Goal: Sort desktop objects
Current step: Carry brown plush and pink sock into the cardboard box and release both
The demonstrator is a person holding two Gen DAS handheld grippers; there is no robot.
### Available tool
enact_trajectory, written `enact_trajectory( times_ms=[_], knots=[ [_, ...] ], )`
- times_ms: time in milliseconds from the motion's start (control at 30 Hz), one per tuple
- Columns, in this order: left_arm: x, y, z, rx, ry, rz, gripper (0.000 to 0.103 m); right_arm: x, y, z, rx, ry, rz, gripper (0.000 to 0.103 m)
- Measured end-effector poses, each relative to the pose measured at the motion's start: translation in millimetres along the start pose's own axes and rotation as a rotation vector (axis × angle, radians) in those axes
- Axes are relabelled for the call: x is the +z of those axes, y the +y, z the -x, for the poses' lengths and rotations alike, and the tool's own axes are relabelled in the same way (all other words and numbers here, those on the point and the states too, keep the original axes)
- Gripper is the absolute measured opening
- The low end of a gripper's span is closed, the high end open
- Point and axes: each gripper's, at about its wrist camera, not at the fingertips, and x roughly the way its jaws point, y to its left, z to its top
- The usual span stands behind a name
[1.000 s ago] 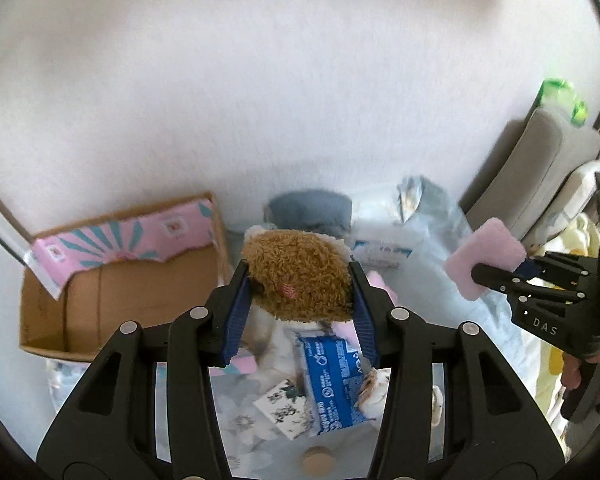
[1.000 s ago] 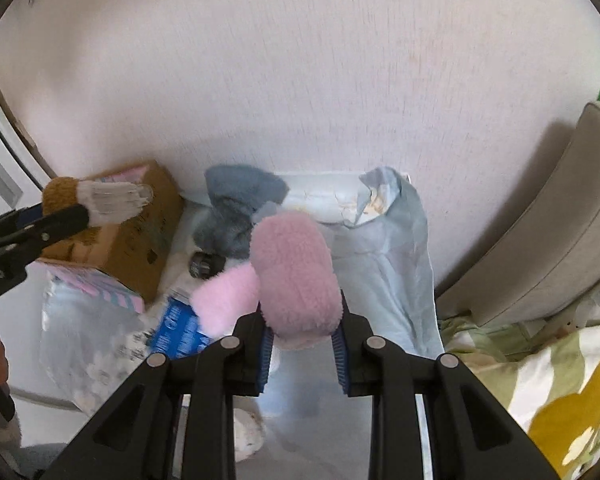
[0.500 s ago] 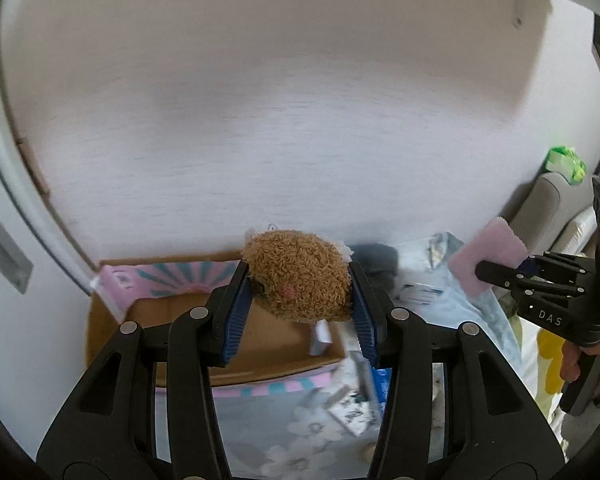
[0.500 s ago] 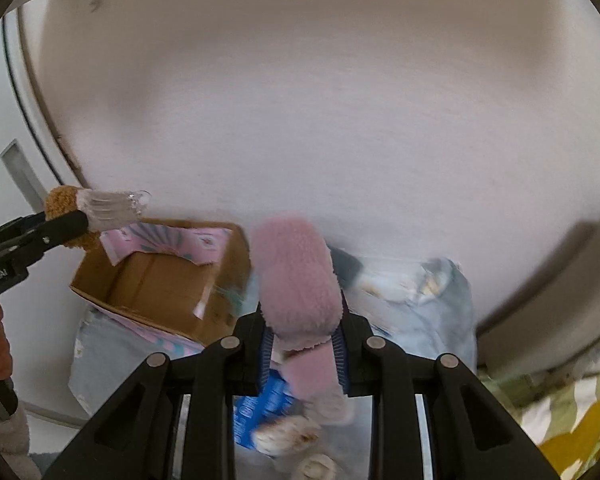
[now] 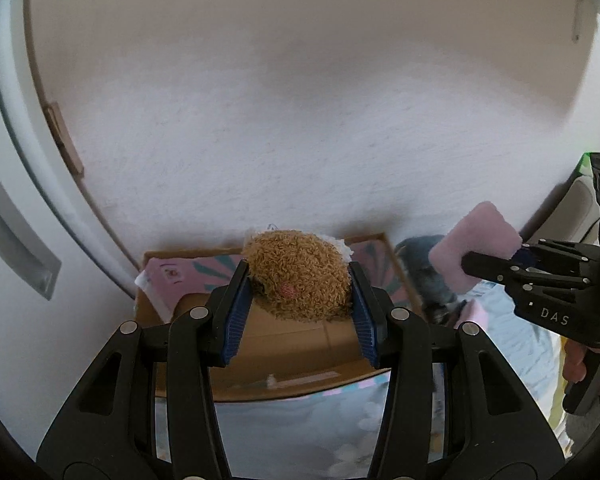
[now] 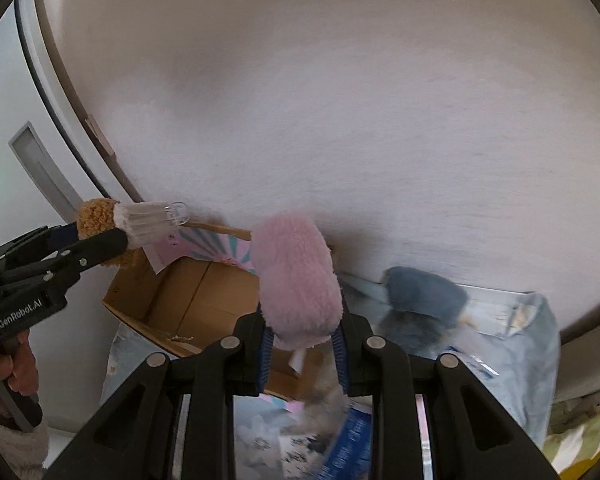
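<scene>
My left gripper is shut on a brown curly plush toy with a white ribbed part, held above the open cardboard box. In the right wrist view the same left gripper shows at the left edge, the brown plush toy clamped in it. My right gripper is shut on a pink fluffy plush, which hangs over the near right corner of the cardboard box. In the left wrist view the pink plush and my right gripper show at the right.
A pink sunburst-patterned sheet lies across the box's far flap. A grey-blue fluffy item rests on pale blue cloth to the right of the box. A blue packet lies below. A white wall rises close behind.
Both grippers have swung left with their plush toys, from over the cluttered cloth to above the cardboard box. The box now sits centred beneath them.
</scene>
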Motion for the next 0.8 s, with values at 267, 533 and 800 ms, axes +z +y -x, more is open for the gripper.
enact_trajectory(
  times_ms=[267,533,800],
  knots=[
    [-12,33,-34,0.028,0.041,0.021,0.043,-7,23,-53,0.02,0.071,-0.029,0.024],
    [-20,45,-40,0.023,0.063,0.021,0.043,-8,35,-67,0.005,0.086,-0.023,0.024],
    [-22,51,-47,0.034,0.074,0.019,0.046,-9,34,-82,-0.01,0.123,-0.055,0.024]
  ],
)
